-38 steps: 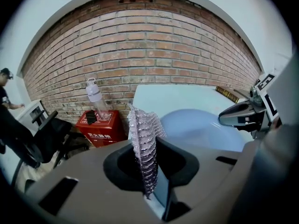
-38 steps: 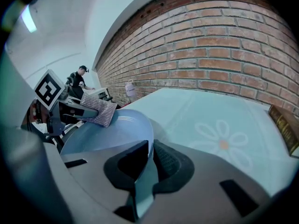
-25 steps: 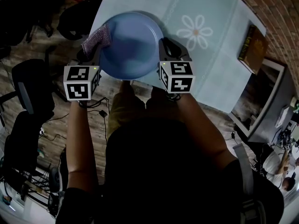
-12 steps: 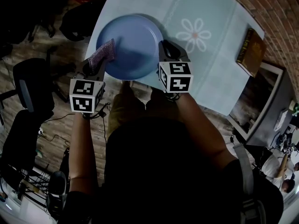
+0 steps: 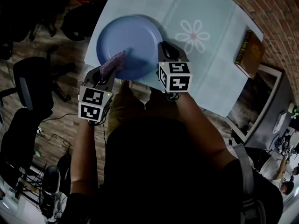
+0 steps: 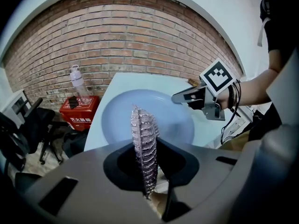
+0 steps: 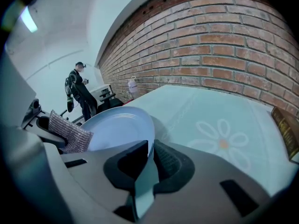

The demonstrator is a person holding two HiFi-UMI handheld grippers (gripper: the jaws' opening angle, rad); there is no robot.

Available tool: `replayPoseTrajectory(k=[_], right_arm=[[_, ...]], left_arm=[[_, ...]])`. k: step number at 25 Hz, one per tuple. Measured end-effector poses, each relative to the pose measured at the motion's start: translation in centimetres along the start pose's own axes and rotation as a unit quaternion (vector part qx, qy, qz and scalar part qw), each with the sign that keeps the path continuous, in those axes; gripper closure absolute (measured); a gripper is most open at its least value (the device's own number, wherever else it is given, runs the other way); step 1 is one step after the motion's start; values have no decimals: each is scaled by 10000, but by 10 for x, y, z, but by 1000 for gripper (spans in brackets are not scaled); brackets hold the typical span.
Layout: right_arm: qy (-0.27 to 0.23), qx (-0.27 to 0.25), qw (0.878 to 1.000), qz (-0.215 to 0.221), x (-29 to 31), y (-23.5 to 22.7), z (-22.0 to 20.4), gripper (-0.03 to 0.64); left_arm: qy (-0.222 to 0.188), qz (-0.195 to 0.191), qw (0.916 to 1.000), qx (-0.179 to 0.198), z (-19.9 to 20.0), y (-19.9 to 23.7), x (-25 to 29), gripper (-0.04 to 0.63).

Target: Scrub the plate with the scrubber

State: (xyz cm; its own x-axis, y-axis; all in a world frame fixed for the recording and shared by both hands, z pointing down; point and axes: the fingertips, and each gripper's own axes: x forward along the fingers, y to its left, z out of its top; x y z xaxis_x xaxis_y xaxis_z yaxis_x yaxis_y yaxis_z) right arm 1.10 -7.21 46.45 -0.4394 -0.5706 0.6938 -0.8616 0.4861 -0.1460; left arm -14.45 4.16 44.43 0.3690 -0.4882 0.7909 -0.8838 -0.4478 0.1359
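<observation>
Brick-walled room, pale table (image 5: 210,55) with a daisy print (image 5: 192,34) is filling the view; a book (image 5: 246,48) is lying by its far right edge. The blue plate (image 5: 131,38) is sitting at the table's near left corner. The right gripper (image 5: 164,50) is clamping the plate's right rim, jaws closed on the edge. The left gripper (image 5: 105,73) is pinching the mesh scrubber (image 5: 114,63) edgewise, free end resting over the plate's near rim. Can't tell if the plate is lying flat or tipped.

Plate is looking stiff and smooth, likely slippery, so the rim is the only real hold. Scrubber is looking soft, light and squashy; gripping one end is leaving the rest free for wiping.
</observation>
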Motion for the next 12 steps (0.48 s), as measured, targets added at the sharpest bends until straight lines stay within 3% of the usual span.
replayPoseTrajectory(k=[12], right_arm=[[8,-22,9999,103,-1,0,0,555]], left_arm=[[-353,-865,9956,91,18,-72,13,517]])
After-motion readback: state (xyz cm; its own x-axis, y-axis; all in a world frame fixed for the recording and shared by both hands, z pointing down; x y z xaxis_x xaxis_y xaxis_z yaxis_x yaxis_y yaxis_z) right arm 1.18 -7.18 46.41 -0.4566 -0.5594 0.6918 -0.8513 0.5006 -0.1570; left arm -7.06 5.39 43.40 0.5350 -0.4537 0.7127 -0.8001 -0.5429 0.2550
